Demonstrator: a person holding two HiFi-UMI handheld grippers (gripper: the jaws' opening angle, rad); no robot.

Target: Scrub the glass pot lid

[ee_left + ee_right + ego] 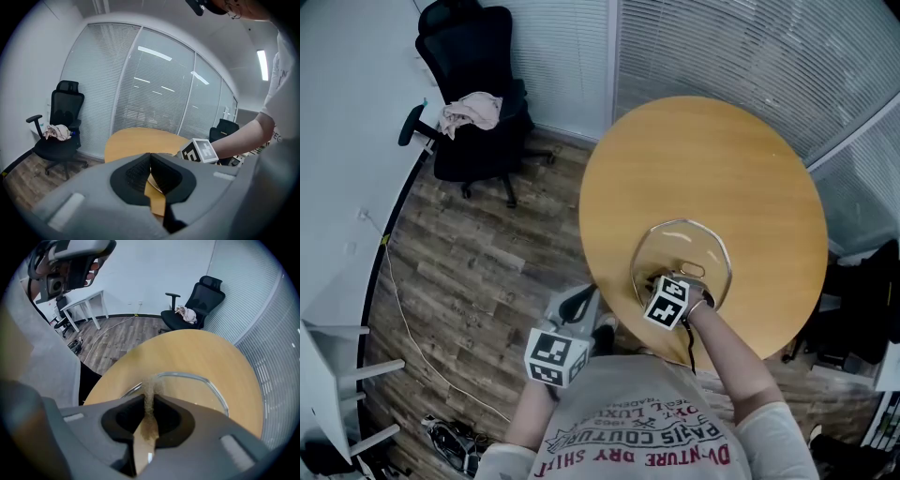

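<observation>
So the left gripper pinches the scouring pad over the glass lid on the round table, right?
Not quite: the right gripper pinches the scouring pad over the glass lid on the round table, as the right gripper view shows. The left gripper is shut on nothing.

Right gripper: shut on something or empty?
Shut: the right gripper pinches a thin brown scrub pad edge-on between its jaws, over the glass lid.

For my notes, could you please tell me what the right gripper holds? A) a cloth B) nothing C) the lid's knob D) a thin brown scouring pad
D: the right gripper is shut on a thin brown scouring pad, whose edge pokes out above the glass pot lid.
</observation>
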